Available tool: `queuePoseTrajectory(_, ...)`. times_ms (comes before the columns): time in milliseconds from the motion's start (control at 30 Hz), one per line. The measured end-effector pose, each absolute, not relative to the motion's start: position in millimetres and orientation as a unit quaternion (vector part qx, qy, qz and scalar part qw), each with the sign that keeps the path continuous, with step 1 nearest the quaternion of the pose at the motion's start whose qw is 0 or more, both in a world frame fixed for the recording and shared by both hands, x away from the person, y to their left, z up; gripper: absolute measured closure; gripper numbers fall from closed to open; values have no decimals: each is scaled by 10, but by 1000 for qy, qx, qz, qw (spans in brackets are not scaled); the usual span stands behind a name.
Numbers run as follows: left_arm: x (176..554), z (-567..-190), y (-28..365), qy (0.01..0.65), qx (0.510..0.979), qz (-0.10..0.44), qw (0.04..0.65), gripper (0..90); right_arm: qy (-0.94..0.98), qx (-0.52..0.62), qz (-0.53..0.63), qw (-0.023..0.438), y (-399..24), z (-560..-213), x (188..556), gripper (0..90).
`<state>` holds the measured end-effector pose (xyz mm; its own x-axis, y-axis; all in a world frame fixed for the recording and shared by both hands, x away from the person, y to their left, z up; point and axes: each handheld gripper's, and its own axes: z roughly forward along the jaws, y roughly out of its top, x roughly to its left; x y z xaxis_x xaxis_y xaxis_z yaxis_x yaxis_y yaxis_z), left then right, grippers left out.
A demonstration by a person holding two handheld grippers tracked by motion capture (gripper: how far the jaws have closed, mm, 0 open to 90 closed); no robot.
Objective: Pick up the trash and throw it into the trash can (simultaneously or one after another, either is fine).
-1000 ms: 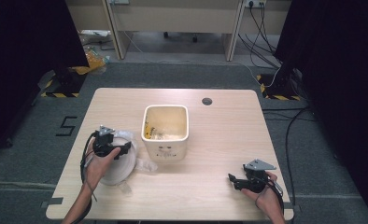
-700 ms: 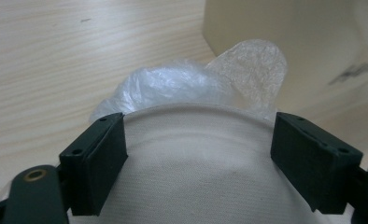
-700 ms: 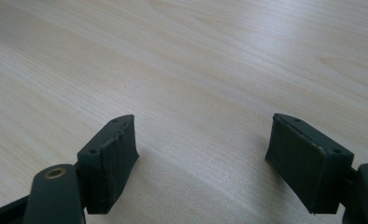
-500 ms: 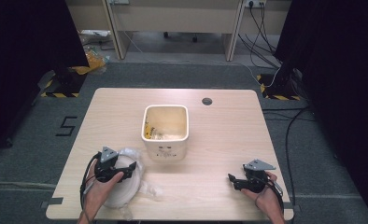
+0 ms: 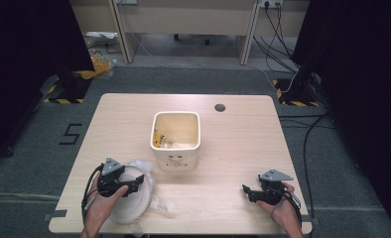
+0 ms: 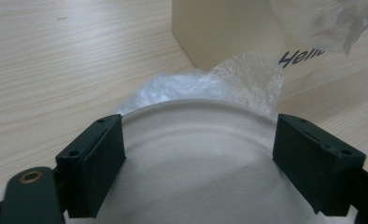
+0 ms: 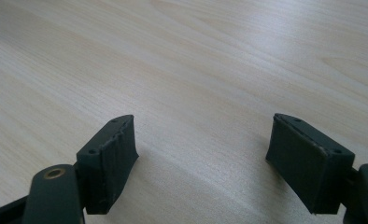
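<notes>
Two grippers are in play, and one of them is working. The left gripper (image 5: 134, 182) hovers at about 7 o'clock from the cream bin (image 5: 176, 140), its jaws spread wide over the white paper plate (image 6: 205, 163); they have just been opening further, and in the left gripper view the plate's rim lies between them with neither pad pressing on it, so nothing is grasped. The plate rests on the wooden table (image 5: 243, 134) near its front-left edge, partly on a crumpled clear plastic bag (image 5: 156, 201) that reaches toward the bin's base. The right gripper (image 5: 247, 191) sits idle at about 5 o'clock from the bin, released, with bare tabletop between its jaws. The step in hand is judged to be taking hold of the plate. To do it well, lower the jaws so that one pad passes under the rim and one over it, then close on the rim at 12 o'clock as the left gripper view shows it. Keep the film out of the grip, since a pinched bag would drag along. Lift level before moving toward the bin.
</notes>
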<state>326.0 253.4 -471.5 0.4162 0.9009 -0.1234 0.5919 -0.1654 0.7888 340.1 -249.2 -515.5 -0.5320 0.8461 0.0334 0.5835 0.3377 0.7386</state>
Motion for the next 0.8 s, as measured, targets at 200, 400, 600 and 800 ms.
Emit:
queuePoseTrajectory(200,3171,-4660,2764,519,724,199,409,164,797,447,364,180,-2506,-5155,3408,237)
queuePoseTrajectory(400,3163,-4680,3059,550,701,222,397,165,798,447,363,181,-2500,-5156,3406,236)
queuePoseTrajectory(600,3126,-4842,3220,567,703,189,386,168,798,447,362,181,-2496,-5156,3405,234)
queuePoseTrajectory(800,3127,-4911,3162,561,705,161,403,190,798,447,363,181,-2499,-5156,3406,234)
